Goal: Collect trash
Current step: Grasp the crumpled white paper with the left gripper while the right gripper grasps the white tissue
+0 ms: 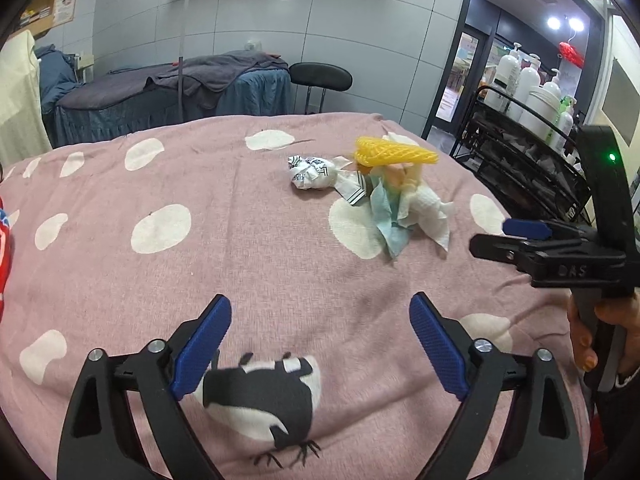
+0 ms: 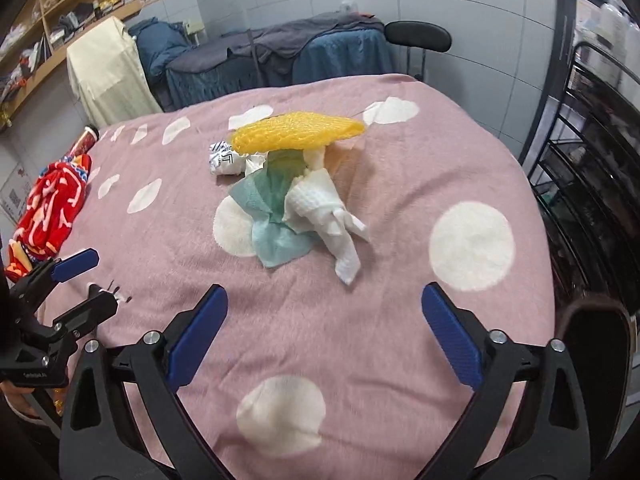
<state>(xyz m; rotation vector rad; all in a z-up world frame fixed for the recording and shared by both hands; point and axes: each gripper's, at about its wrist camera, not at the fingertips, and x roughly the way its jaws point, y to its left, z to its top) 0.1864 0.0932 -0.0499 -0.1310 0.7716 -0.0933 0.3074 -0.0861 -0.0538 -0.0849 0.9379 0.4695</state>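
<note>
Left gripper point(image 1: 320, 344): we hold its fingers apart, nothing between them.
Right gripper point(image 2: 324, 340): ours too, fingers spread and empty.
Trash pile point(image 2: 296, 184): we see it on the pink blanket point(image 2: 400, 240), well ahead of both fingertips, untouched.

Pink blanket point(image 2: 360, 320): soft, matt, fuzzy cloth with white spots. Yellow foam net point(image 2: 298, 132): spongy plastic mesh, dull sheen. White paper towel point(image 2: 328, 208): embossed, crumpled, matt. Green tissue point(image 2: 276, 232): thin, creased paper. Printed wrapper point(image 1: 312, 172): crumpled, lightly glossy. My right hand-held gripper point(image 2: 324, 336): matt black plastic arms, ribbed blue pads, bright metal bolts. My left hand-held gripper point(image 1: 320, 344): the same make. Red bag point(image 2: 52, 208): shiny printed plastic.
</note>
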